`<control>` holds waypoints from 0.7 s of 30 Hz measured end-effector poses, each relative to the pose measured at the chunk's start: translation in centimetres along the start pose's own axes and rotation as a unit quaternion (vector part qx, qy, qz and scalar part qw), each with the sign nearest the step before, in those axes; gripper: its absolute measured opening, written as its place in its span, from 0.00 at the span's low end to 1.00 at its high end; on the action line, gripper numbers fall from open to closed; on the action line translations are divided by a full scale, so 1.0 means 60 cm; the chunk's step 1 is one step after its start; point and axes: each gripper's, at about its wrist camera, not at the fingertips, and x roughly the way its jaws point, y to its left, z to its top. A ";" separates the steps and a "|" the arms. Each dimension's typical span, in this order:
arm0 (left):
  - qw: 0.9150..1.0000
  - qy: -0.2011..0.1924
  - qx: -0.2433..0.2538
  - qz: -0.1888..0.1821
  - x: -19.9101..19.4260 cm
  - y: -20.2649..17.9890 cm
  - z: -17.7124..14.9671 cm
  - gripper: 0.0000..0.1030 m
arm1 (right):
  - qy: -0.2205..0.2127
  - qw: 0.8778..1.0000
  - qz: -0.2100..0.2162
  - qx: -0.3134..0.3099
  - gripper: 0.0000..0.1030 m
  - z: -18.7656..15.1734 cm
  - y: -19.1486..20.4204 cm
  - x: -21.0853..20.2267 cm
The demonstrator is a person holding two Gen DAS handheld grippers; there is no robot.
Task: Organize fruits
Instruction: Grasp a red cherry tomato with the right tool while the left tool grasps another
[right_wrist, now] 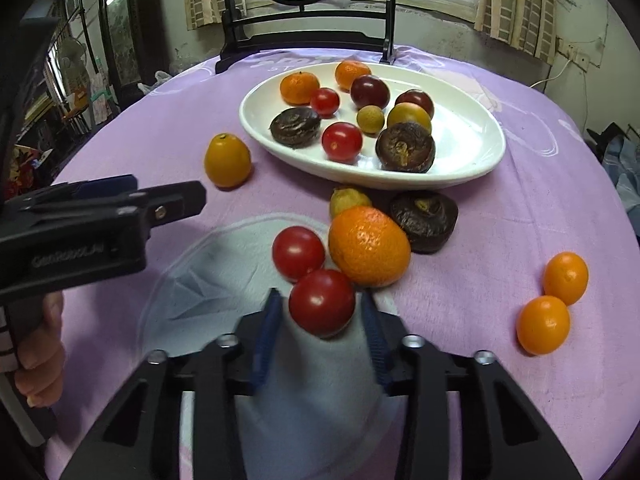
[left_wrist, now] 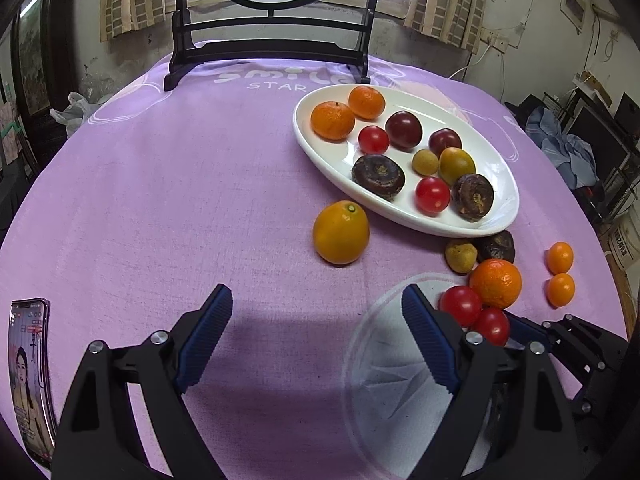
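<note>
A white oval plate (left_wrist: 460,120) (right_wrist: 464,136) holds several fruits: mandarins, cherry tomatoes, dark plums, yellow-green fruits and dark brown ones. Loose on the purple cloth are an orange kumquat (left_wrist: 341,232) (right_wrist: 227,161), a mandarin (left_wrist: 495,283) (right_wrist: 370,246), a brown fruit (right_wrist: 424,220), a yellow-green fruit (left_wrist: 461,255) and two small kumquats (right_wrist: 544,324). My right gripper (right_wrist: 322,310) has its blue fingers around a cherry tomato (right_wrist: 322,303) (left_wrist: 491,326), next to a second tomato (right_wrist: 298,253). My left gripper (left_wrist: 316,308) is open and empty above the cloth.
A dark wooden stand with a round painted screen (left_wrist: 272,20) stands at the table's far edge. A phone (left_wrist: 30,376) lies at the near left. A round pale patch (right_wrist: 224,280) is printed on the cloth. Clutter lies off the table's right side.
</note>
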 end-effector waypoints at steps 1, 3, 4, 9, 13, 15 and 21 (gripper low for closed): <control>1.000 0.000 0.000 0.000 0.000 0.000 0.000 0.82 | -0.001 1.000 0.002 0.003 0.31 0.001 -0.001 0.001; 1.000 0.000 0.002 -0.001 0.001 -0.001 0.000 0.82 | -0.002 1.000 0.006 0.004 0.30 -0.001 -0.006 -0.001; 1.000 0.001 0.006 -0.001 0.002 -0.004 -0.001 0.82 | 0.000 1.000 0.013 0.004 0.30 -0.003 -0.008 -0.003; 1.000 0.004 0.026 -0.003 0.005 -0.026 -0.007 0.82 | -0.009 0.999 0.028 0.013 0.30 -0.017 -0.030 -0.035; 0.999 0.013 0.043 -0.008 0.007 -0.050 -0.016 0.82 | -0.016 0.999 0.030 0.022 0.30 -0.031 -0.059 -0.054; 0.998 0.016 0.060 -0.010 0.005 -0.069 -0.024 0.82 | -0.019 0.999 0.031 0.027 0.30 -0.036 -0.074 -0.060; 0.992 0.025 0.122 -0.005 0.010 -0.120 -0.054 0.82 | -0.033 0.997 0.037 0.052 0.30 -0.046 -0.125 -0.077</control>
